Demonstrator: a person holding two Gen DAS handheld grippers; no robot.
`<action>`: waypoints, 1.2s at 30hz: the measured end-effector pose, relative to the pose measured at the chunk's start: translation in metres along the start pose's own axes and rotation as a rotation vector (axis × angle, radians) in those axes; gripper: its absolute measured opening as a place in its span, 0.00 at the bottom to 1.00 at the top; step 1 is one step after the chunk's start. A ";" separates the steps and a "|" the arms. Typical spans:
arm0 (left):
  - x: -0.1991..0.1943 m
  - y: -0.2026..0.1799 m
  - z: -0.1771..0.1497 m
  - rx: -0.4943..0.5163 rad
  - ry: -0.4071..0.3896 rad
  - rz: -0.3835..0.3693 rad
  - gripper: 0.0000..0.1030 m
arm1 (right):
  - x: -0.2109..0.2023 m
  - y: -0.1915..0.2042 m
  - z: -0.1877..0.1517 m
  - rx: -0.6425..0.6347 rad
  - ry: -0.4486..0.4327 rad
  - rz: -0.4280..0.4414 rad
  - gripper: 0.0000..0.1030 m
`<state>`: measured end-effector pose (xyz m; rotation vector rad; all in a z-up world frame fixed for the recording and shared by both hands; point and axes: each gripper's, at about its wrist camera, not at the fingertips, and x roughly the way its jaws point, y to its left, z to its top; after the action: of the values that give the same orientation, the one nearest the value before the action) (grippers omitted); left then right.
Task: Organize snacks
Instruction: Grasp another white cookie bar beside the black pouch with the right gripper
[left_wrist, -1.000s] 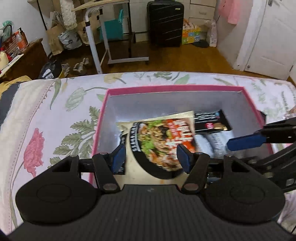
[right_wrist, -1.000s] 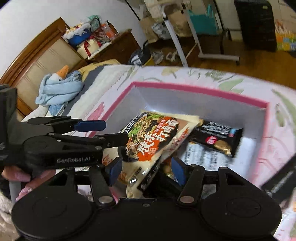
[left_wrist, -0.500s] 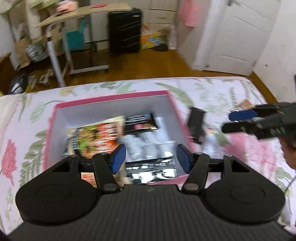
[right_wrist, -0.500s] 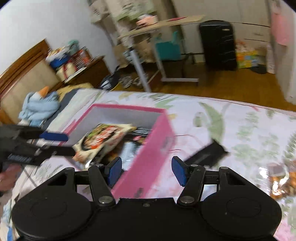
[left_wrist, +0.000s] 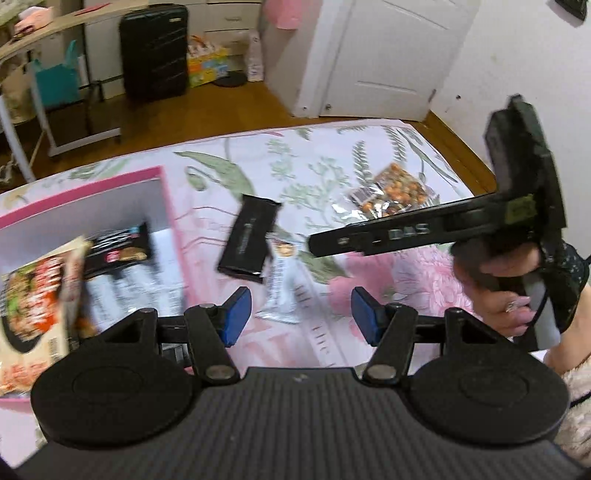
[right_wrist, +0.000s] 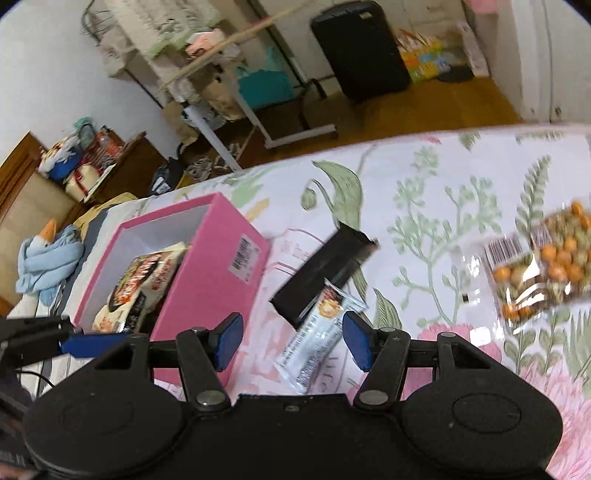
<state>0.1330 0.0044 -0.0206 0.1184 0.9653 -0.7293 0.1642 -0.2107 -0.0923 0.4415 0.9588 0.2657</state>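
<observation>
While the pink box (right_wrist: 207, 266) sits on the flowered bedspread (right_wrist: 443, 177) with a noodle packet (right_wrist: 144, 280) and a dark sachet (left_wrist: 118, 247) already inside, three snacks lie loose outside it: a black packet (right_wrist: 321, 277) just beside the box's right wall, a white sachet (right_wrist: 317, 343) tucked partly under that packet's near end, and a clear bag of orange and green nuts (right_wrist: 543, 266) well apart from the box, farther right. Left claw (left_wrist: 301, 314) hangs above the white sachet, blades about half spread, nothing between them. Right claw (right_wrist: 291, 341) hovers over the same spot from its own camera, also half spread and empty; from the left camera its fingers (left_wrist: 369, 240) reach in level toward the black packet, with the person's hand (left_wrist: 506, 273) wrapped around the handle. Now the risks, as I judge them. Both claws crowd the same pair of packets next to the box, so they could knock into each other. The white sachet overlaps the black packet, and a pinch on one may drag or flick the other across the bedspread. Both wrappers look slick and lie flat on soft bedding, so the blades may slide over rather than bite. And the box already looks fairly full, with the noodle packet leaning high, so another snack could perch on top instead of settling in.
</observation>
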 end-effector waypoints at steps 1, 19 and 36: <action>0.009 -0.005 0.000 0.015 0.000 0.002 0.56 | 0.001 -0.006 -0.002 0.019 0.006 0.008 0.63; 0.140 -0.003 -0.021 0.032 0.087 0.170 0.55 | 0.072 -0.045 -0.018 0.207 0.099 0.110 0.56; 0.107 -0.014 -0.034 -0.049 0.157 0.081 0.32 | 0.049 -0.023 -0.046 0.190 0.090 0.073 0.31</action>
<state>0.1387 -0.0476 -0.1212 0.1734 1.1212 -0.6279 0.1533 -0.1995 -0.1610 0.6442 1.0614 0.2636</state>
